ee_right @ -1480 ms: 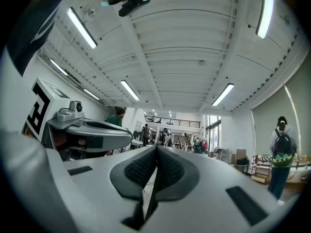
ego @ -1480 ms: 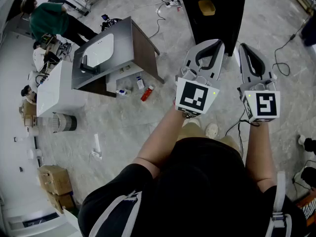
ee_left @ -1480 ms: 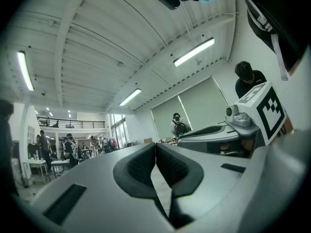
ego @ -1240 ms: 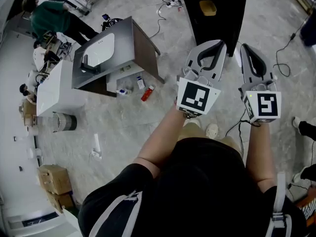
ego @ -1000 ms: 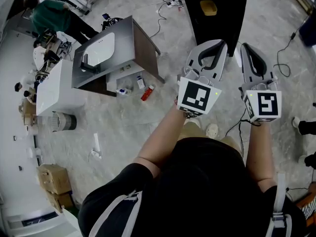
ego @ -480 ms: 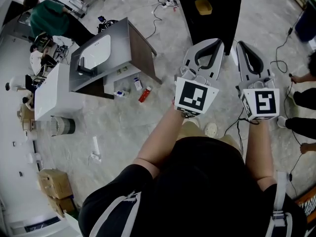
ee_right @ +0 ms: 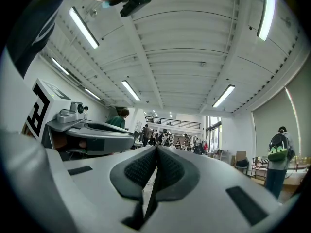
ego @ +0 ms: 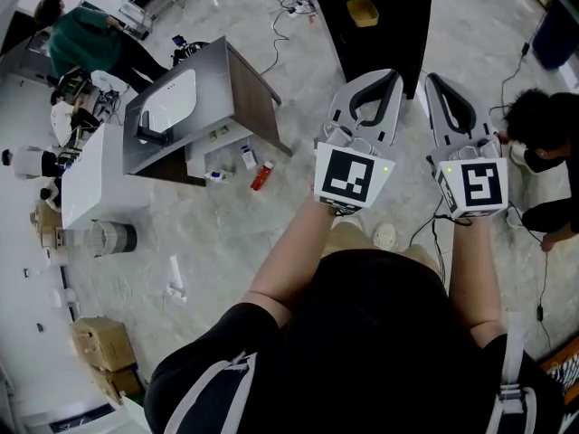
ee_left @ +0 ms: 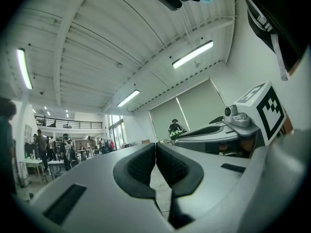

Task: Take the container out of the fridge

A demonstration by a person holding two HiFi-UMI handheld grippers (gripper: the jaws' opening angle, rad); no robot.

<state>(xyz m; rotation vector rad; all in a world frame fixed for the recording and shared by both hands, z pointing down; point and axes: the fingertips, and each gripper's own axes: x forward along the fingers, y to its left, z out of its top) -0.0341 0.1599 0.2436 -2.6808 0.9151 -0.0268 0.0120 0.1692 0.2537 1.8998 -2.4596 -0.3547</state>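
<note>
A tall black cabinet [ego: 384,34], perhaps the fridge, stands on the floor ahead of me. A yellow container [ego: 363,12] shows at its top; whether it sits on it or in it I cannot tell. My left gripper [ego: 393,74] is held up in front of my chest, shut with nothing in it, pointing toward the cabinet's near edge. Its pads [ee_left: 141,166] meet in the left gripper view. My right gripper [ego: 432,80] is beside it, shut and empty as well, and its pads [ee_right: 142,168] touch in the right gripper view.
A grey sink unit [ego: 194,107] and a white box [ego: 90,174] stand to the left, with small bottles [ego: 261,174] on the floor beside them. Cables run across the floor. One person in green [ego: 86,39] is far left; another person [ego: 543,134] crouches close on the right.
A person has come in at the right and now crouches near my right gripper. The view has drifted slightly; both grippers stay shut and hardly move.
</note>
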